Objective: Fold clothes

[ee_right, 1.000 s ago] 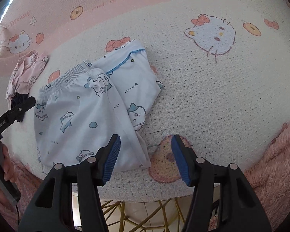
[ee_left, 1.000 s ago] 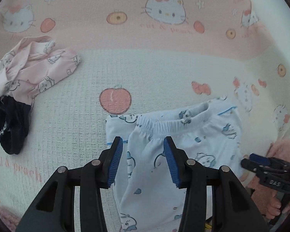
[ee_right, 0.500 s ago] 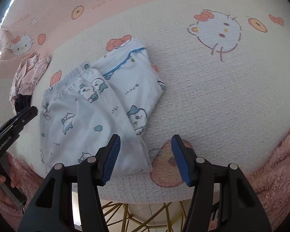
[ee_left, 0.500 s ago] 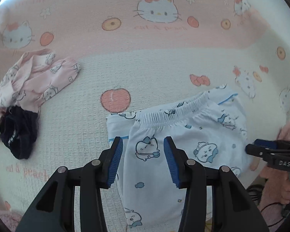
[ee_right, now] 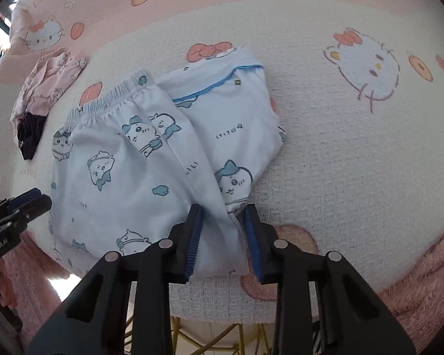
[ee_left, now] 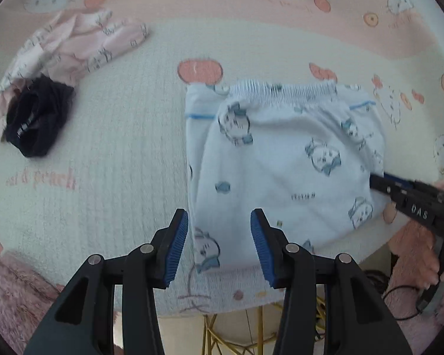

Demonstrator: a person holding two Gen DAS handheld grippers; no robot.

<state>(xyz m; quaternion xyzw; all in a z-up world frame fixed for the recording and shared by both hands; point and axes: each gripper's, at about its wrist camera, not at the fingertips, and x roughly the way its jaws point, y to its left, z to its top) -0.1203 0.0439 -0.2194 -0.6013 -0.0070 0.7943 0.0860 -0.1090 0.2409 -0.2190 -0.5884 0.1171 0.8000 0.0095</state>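
Pale blue printed pants (ee_left: 284,162) lie folded on the cat-print blanket (ee_left: 118,153), near its front edge. In the left wrist view the pile sits at 1 o'clock from the left gripper (ee_left: 219,244). Elastic waistband (ee_left: 284,90) is on the far side, so the long axis runs away from the camera, waistband at 12 o'clock, hems toward 6. A second layer with blue piping (ee_right: 219,85) sits under and beside the top one; in the right wrist view it fans out toward 1 o'clock.

Left gripper: jaws spread apart, holding nothing, hovering over the near left corner of the pants. Whether the pads touch fabric, can't tell.

Right gripper (ee_right: 223,238): jaws partly closed, straddling the near right corner of the pants, fabric sits between the blue pads (ee_right: 194,239). Not pinched flat; a gap shows on both sides. In the left wrist view it comes in at 3 o'clock, tip at the pants' right edge.

Pink printed garment (ee_left: 74,44) and a dark garment (ee_left: 35,121) lie bunched at 10 o'clock, touching each other, well apart from the pants.

Pink fuzzy sleeve (ee_right: 423,281) at the lower right of the right wrist view.
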